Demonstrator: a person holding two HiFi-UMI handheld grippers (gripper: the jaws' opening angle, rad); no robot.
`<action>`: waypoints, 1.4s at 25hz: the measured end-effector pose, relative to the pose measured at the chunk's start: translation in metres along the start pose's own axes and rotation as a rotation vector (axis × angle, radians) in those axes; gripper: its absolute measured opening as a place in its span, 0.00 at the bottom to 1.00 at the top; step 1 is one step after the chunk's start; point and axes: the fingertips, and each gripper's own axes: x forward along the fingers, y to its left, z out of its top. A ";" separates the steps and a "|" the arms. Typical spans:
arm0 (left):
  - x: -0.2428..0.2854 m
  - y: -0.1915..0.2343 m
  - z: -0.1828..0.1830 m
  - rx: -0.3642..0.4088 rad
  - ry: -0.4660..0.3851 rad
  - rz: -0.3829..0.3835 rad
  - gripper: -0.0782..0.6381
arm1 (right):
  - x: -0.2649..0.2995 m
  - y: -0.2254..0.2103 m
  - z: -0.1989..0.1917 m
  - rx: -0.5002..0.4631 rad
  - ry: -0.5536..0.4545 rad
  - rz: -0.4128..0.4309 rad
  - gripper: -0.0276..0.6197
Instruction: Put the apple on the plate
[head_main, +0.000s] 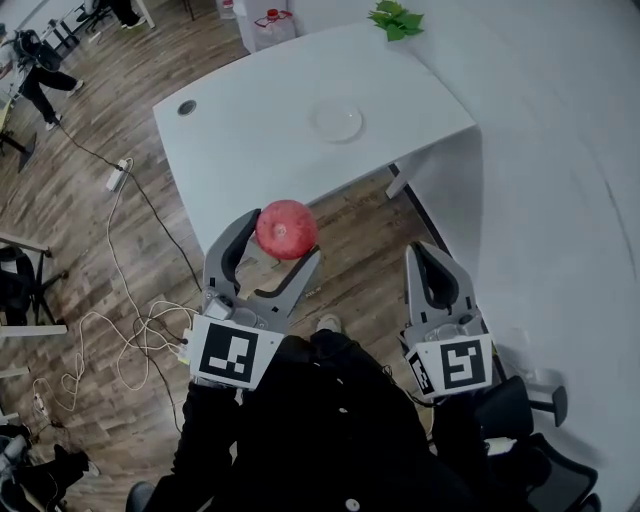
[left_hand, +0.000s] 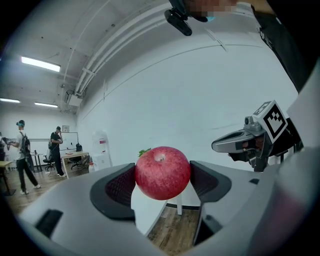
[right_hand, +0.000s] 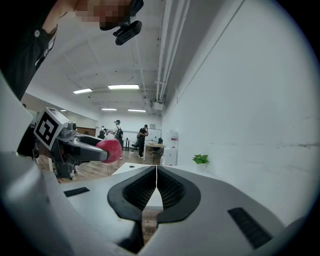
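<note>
A: Anything hidden?
B: Plant (left_hand: 144, 151) sits mostly behind the apple (left_hand: 162, 171) held in the left gripper (left_hand: 162, 176). Plate (head_main: 337, 122), well beyond it, is faint, rim barely readable.
A: Hands?
B: Covered by marker cubes (head_main: 236, 352).

No legible text, brand or number found. Square black-and-white markers carried on left cube (head_main: 224, 352) and right cube (head_main: 452, 366) — patterns only, no letters. Red label (left_hand: 102, 141) seen on distant white dispenser (left_hand: 102, 156) — too small to be read.

Left gripper (head_main: 282, 236), right gripper (head_main: 428, 250) — grey, black-padded jaws; black sleeves (head_main: 208, 440).
</note>
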 end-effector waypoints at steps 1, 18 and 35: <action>0.002 -0.001 0.000 -0.013 0.002 0.004 0.60 | 0.000 -0.003 -0.001 0.002 0.001 0.003 0.11; 0.069 0.031 -0.004 0.010 0.005 0.040 0.60 | 0.044 -0.046 -0.013 0.020 0.040 -0.021 0.11; 0.194 0.114 0.002 0.021 0.011 -0.046 0.60 | 0.183 -0.099 0.008 0.022 0.055 -0.061 0.11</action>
